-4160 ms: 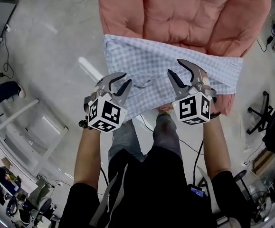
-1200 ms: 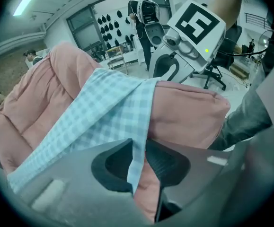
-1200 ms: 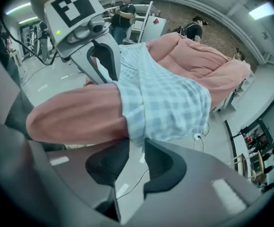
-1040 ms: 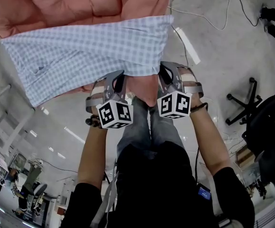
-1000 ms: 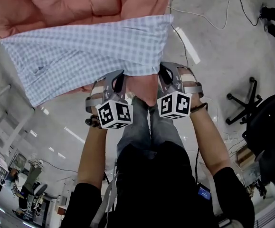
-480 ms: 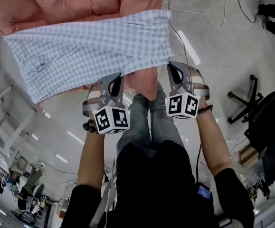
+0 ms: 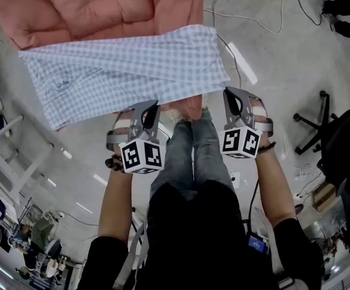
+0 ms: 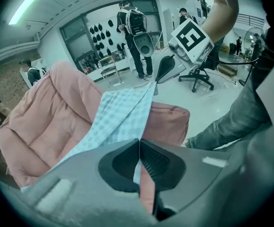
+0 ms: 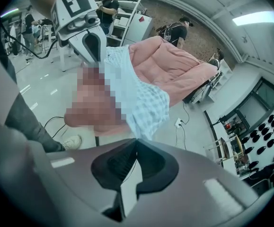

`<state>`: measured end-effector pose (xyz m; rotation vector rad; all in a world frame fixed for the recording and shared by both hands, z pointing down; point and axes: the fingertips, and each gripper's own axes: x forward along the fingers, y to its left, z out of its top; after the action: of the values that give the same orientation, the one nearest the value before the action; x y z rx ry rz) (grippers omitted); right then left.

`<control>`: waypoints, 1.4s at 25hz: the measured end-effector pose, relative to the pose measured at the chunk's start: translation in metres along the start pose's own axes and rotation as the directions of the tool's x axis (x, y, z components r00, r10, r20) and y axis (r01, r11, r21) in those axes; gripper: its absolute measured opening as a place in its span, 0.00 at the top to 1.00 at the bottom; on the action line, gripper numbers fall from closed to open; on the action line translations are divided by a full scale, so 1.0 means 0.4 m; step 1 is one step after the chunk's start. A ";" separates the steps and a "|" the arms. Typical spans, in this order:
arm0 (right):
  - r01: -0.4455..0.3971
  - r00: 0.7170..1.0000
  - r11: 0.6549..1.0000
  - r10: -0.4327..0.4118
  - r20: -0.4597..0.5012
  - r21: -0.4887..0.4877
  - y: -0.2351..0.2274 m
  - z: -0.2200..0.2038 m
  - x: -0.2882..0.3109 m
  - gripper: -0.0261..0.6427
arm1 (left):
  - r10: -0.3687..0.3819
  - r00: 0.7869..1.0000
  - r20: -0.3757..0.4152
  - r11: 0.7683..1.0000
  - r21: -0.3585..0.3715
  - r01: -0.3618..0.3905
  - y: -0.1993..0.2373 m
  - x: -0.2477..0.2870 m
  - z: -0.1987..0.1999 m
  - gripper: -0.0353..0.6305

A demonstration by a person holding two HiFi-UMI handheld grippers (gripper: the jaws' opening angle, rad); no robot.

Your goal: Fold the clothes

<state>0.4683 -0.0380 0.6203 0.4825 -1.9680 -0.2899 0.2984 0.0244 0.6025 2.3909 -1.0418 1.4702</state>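
In the head view, the blue-and-white checked garment (image 7: 126, 71) lies spread across the front of the pink quilted cushion (image 7: 102, 5). Its near edge is held up by the left gripper (image 7: 152, 109) and the right gripper (image 7: 230, 95), one at each end, above the grey concrete floor (image 7: 283, 59). In the left gripper view, the left gripper (image 8: 139, 141) has its jaws pressed together on that edge, and the garment (image 8: 122, 115) stretches from them over the cushion (image 8: 51, 117) to the right gripper (image 8: 156, 78). In the right gripper view, the right gripper (image 9: 136, 140) is likewise clamped tight on the garment (image 9: 144, 105), which runs across the cushion (image 9: 174, 70) towards the left gripper (image 9: 96, 56).
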 end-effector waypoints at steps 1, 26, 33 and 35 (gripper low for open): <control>-0.001 1.000 1.000 0.001 -0.006 0.001 0.009 -0.007 -0.009 0.95 | -0.012 1.000 -0.001 1.000 0.008 0.012 -0.012 -0.003 0.000 0.93; -0.002 0.991 0.997 0.012 -0.134 0.078 0.125 -0.122 -0.078 0.95 | -0.187 0.980 0.068 0.981 0.059 0.183 -0.165 -0.037 0.005 0.93; -0.057 0.990 0.994 0.068 -0.124 0.093 0.176 -0.130 -0.016 0.95 | -0.235 0.972 0.026 0.972 0.015 0.234 -0.181 0.012 -0.024 0.85; -0.095 0.987 0.991 0.106 -0.123 0.094 0.202 -0.132 -0.011 0.91 | -0.253 0.967 0.033 0.967 -0.003 0.253 -0.185 0.012 -0.019 0.81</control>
<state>0.5012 0.0365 0.6724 0.4456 -1.8787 -0.1058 0.3403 0.0809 0.6267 2.4418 -0.7119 1.3404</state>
